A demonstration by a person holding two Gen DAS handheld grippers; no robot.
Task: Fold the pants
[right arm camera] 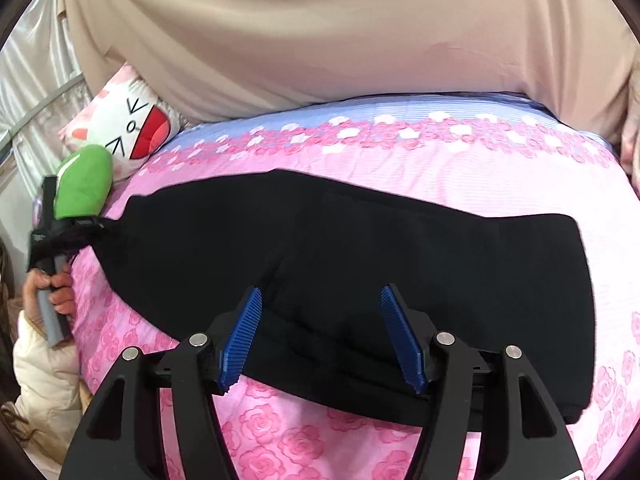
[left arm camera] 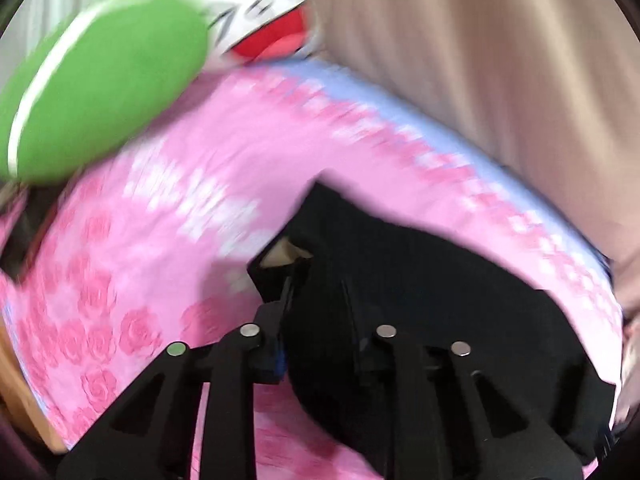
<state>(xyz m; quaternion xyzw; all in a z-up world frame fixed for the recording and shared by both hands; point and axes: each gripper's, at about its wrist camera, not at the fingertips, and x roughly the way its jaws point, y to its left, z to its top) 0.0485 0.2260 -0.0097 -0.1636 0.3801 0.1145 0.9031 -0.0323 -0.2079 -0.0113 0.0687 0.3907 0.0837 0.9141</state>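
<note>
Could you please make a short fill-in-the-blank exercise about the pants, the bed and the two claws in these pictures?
1. The pants are ____ in colour.
2. They lie on a pink bedsheet printed with ____.
3. The right claw has its blue fingers spread ____ over the near edge of the pants.
4. The left claw grips the pants beside a ____ plush toy.

Missing words: black; roses; open; green

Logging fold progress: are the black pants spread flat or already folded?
Folded. The black pants lie as one doubled band on the rose bedsheet, layered edges stacked near the right gripper.
</note>
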